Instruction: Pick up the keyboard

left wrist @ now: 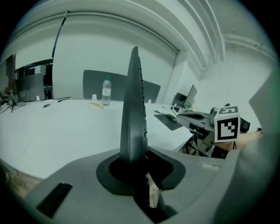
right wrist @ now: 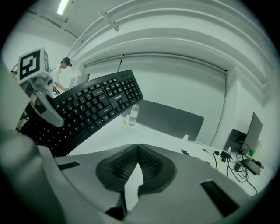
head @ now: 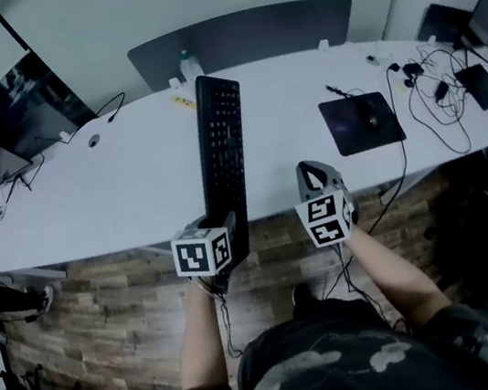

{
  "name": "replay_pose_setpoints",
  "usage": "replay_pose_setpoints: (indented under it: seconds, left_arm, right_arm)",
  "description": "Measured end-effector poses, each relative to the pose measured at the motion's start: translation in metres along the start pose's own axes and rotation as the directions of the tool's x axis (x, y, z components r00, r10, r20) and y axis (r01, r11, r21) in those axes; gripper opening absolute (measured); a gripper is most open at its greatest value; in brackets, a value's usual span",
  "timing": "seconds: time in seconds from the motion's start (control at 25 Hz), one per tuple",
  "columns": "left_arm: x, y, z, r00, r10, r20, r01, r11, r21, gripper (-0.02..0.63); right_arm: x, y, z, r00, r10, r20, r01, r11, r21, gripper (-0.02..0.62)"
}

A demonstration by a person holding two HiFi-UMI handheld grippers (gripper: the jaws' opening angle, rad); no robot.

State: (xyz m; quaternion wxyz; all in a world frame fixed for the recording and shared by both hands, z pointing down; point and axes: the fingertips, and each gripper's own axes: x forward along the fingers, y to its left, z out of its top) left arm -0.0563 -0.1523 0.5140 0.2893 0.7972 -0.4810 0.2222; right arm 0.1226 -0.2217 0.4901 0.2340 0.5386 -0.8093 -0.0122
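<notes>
A long black keyboard is off the white desk, turned on its long edge and reaching away from me. My left gripper is shut on its near end. In the left gripper view the keyboard rises edge-on out of my left gripper. My right gripper hangs to the right of the keyboard at the desk's front edge, apart from it. In the right gripper view my right gripper is shut with nothing between its pads, and the keyboard's keys face it from the left.
A dark mouse pad with a mouse lies right of centre. Cables and devices crowd the desk's right end. A water bottle stands at the back by the grey partition. A monitor stands far left.
</notes>
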Motion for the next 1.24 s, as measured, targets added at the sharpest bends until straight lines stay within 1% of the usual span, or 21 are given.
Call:
replay_pose_setpoints:
  seconds: [0.16,0.32,0.64,0.92,1.24]
  left_arm:
    - [-0.024,-0.002,-0.018,1.0,0.003,0.027,-0.002,1.0,-0.025,0.069]
    - [-0.057,-0.004,-0.045,0.999,0.014,0.047,-0.013,1.0,-0.012,0.069]
    - [-0.12,-0.019,-0.094,0.996,0.001,0.087,-0.002,1.0,0.011,0.069]
    - [-0.165,-0.034,-0.149,0.996,-0.013,0.093,0.015,1.0,-0.02,0.069]
    - [-0.209,-0.048,-0.202,0.995,-0.006,0.097,0.008,1.0,-0.024,0.069]
  right_arm:
    - [-0.021,0.01,0.001,1.0,-0.016,0.008,0.016,1.0,0.023,0.0]
    - [-0.053,0.03,0.004,0.999,-0.033,0.013,0.032,0.999,0.042,0.0]
    - [-0.118,0.076,-0.005,0.998,-0.055,0.006,0.054,0.997,0.047,-0.001]
    - [-0.178,0.113,-0.021,0.999,-0.052,0.009,0.051,0.997,0.054,-0.002]
    - [-0.236,0.159,-0.04,1.0,-0.025,0.018,0.024,0.998,0.06,-0.002]
